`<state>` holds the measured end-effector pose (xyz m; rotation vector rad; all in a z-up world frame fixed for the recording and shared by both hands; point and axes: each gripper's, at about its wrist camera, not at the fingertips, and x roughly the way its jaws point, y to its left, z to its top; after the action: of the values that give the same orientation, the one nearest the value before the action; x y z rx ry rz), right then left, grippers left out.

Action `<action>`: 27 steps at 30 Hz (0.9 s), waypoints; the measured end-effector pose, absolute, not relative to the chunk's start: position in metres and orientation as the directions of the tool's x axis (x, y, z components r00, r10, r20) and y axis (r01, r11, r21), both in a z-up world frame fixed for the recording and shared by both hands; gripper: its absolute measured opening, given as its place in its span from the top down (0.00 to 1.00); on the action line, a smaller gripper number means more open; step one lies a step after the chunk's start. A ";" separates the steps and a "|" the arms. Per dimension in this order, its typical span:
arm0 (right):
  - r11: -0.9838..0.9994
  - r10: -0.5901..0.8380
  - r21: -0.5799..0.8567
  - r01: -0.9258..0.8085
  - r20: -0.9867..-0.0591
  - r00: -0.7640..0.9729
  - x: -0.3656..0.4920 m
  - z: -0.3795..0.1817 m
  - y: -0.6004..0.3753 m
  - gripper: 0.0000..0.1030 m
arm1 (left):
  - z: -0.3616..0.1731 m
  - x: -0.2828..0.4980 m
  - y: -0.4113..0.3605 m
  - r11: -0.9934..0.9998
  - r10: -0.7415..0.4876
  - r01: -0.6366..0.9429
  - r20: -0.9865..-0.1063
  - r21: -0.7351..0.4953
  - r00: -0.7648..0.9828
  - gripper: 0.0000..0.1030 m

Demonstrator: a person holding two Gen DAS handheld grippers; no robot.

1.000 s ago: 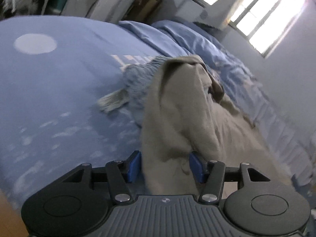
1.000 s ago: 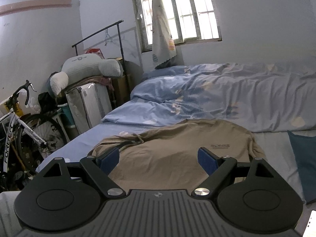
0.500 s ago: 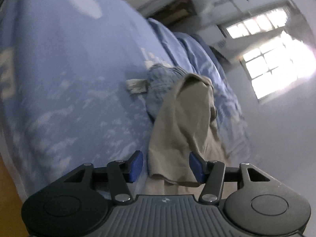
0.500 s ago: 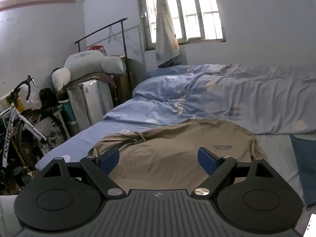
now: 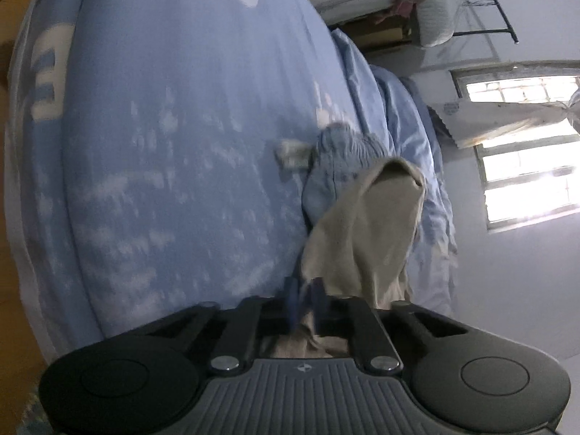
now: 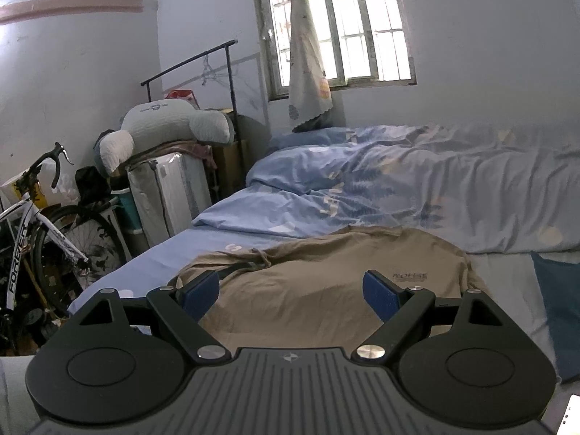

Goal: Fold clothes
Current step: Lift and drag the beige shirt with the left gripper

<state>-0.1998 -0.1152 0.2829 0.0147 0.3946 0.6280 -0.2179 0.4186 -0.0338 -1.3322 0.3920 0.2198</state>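
While the left wrist view sat rolled far over, we saw the left gripper with its blue pads drawn together on the near edge of the tan T-shirt; its jaws had just been closing, and the cloth was pinched between them. From that pinch the shirt rose in a loose fold towards a crumpled pale-blue garment lying just beyond it on the blue bedsheet. In the right wrist view the same tan T-shirt lay spread fairly flat on the bed, with a small printed logo on its chest and a rumpled ridge along its far left side. We found the right gripper held above the shirt's near part with its pads wide apart and nothing between them. A rumpled blue duvet was heaped behind the shirt under the window. As for containers, we could only make out a white case beside the bed with a large grey cushion piled on top; its contents were hidden. A bicycle leaned at the left.
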 end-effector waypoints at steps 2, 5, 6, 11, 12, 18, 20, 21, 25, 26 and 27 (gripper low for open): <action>0.812 0.574 0.130 -0.569 -0.350 0.740 -0.201 0.285 -0.117 0.15 | -0.026 -0.223 0.426 0.238 -0.042 -0.350 -0.370 -0.906 0.928 1.00; 0.819 0.567 0.132 -0.559 -0.346 0.748 -0.202 0.286 -0.121 0.15 | -0.005 -0.224 0.444 0.266 0.021 -0.329 -0.336 -0.906 0.942 1.00; 0.819 0.566 0.134 -0.557 -0.343 0.750 -0.202 0.287 -0.122 0.15 | 0.005 -0.224 0.453 0.275 0.048 -0.324 -0.323 -0.905 0.945 1.00; 0.816 0.573 0.144 -0.560 -0.331 0.749 -0.203 0.289 -0.124 0.15 | 0.073 -0.224 0.496 0.373 0.172 -0.277 -0.227 -0.885 0.959 1.00; 0.814 0.576 0.146 -0.562 -0.330 0.748 -0.204 0.289 -0.125 0.15 | 0.091 -0.224 0.502 0.413 0.181 -0.253 -0.193 -0.875 0.964 1.00; 0.813 0.578 0.154 -0.561 -0.327 0.748 -0.206 0.287 -0.129 0.15 | 0.170 -0.237 0.479 0.666 0.052 -0.022 0.017 -0.745 0.998 1.00; 0.813 0.580 0.167 -0.558 -0.325 0.747 -0.206 0.285 -0.131 0.15 | 0.155 -0.243 0.449 0.749 -0.075 0.032 -0.038 -0.662 0.996 1.00; 0.814 0.579 0.170 -0.556 -0.326 0.748 -0.206 0.285 -0.131 0.15 | 0.142 -0.245 0.431 0.781 -0.148 0.063 -0.086 -0.621 0.985 1.00; 0.814 0.578 0.169 -0.556 -0.330 0.746 -0.206 0.284 -0.132 0.15 | 0.066 -0.250 0.365 0.851 -0.315 0.092 -0.363 -0.516 0.877 1.00; 0.814 0.578 0.165 -0.557 -0.332 0.745 -0.207 0.285 -0.132 0.15 | 0.047 -0.253 0.355 0.858 -0.319 0.074 -0.414 -0.508 0.853 1.00; 0.813 0.579 0.162 -0.559 -0.333 0.744 -0.207 0.285 -0.131 0.15 | 0.031 -0.257 0.349 0.852 -0.317 0.049 -0.441 -0.521 0.839 1.00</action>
<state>-0.2073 -0.1315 0.2854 0.0529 0.3824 0.6233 -0.2568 0.3493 0.0306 -0.5192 0.5447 -0.2029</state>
